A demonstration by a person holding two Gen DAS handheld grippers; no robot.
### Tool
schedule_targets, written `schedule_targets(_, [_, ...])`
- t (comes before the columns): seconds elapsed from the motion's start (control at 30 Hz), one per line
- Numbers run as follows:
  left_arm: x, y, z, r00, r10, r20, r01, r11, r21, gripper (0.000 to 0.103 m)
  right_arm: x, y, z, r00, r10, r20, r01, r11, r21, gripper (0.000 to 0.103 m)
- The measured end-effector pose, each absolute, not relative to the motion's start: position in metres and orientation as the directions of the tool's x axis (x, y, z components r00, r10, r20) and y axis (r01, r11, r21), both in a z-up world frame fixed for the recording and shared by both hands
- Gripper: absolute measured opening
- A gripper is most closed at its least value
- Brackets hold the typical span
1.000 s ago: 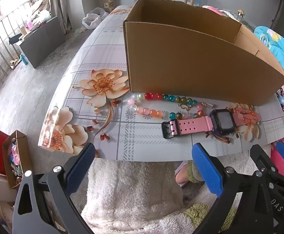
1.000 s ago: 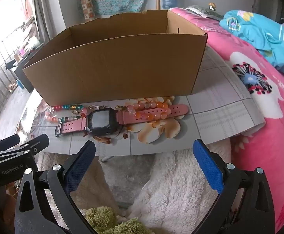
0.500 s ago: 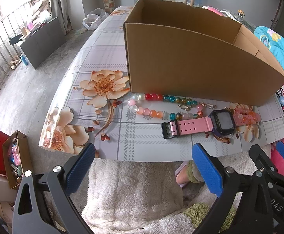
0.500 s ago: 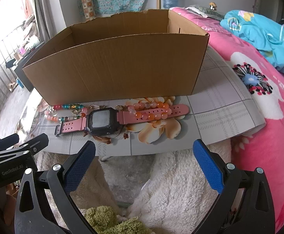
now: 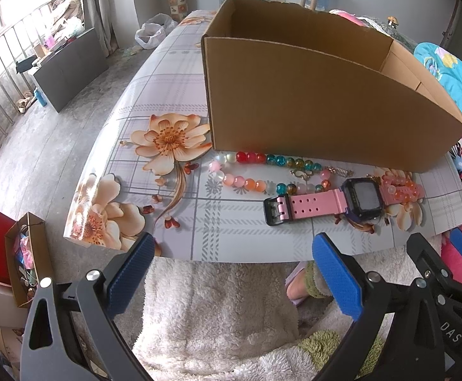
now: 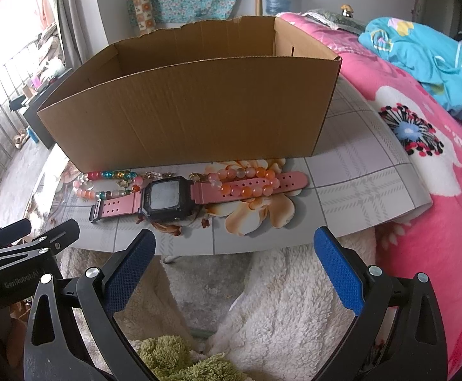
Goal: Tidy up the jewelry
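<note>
A pink-strapped digital watch lies on the floral table in front of a brown cardboard box. A multicoloured bead bracelet lies left of the watch. A pink-orange bead bracelet rests across the watch's right strap. My left gripper is open and empty, short of the table's near edge. My right gripper is open and empty too, below the watch.
The table has a flower-print cover and its near edge is close. A white fleece blanket lies below the grippers. A pink bed cover is at the right. Paper bags stand on the floor at the left.
Both grippers have edged slightly forward toward the table. The jewelry and box have not moved.
</note>
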State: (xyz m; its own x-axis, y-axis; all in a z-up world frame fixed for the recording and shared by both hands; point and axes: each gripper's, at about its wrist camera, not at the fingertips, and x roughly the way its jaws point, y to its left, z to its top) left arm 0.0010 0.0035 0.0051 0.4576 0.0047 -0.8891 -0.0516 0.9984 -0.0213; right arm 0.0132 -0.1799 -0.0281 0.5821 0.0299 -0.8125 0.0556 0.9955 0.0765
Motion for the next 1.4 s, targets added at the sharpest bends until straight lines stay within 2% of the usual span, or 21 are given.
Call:
schedule_targets(0.97, [0.003, 0.018, -0.009, 0.478, 0.004, -0.878, -0.045, 0.999, -0.020, 0.097, 0.013, -0.183, -0.028, 0.602, 0.033, -0.798, 0.054, 0.995, 0.082, 0.095])
schedule_targets(1.1, [0.007, 0.024, -0.012, 0.501, -0.044, -0.864, -0.006, 0.999, -0.054, 0.097, 0.016, -0.182, -0.027, 0.617, 0.045, -0.786, 0.030, 0.996, 0.081, 0.095])
schedule_targets(1.2, [0.008, 0.031, -0.009, 0.547, -0.141, -0.825, 0.073, 0.990, -0.121, 0.097, 0.018, -0.179, -0.025, 0.636, 0.070, -0.768, -0.024, 0.997, 0.071, 0.094])
schedule_targets(1.3, [0.008, 0.044, -0.007, 0.584, -0.246, -0.774, 0.130, 0.969, -0.210, 0.097, 0.021, -0.170, -0.022, 0.656, 0.119, -0.746, -0.149, 0.989, 0.027, 0.088])
schedule_targets(1.4, [0.015, 0.051, -0.008, 0.580, -0.286, -0.763, 0.151, 0.958, -0.245, 0.097, 0.028, -0.155, -0.023, 0.635, 0.194, -0.748, -0.304, 0.953, -0.010, 0.077])
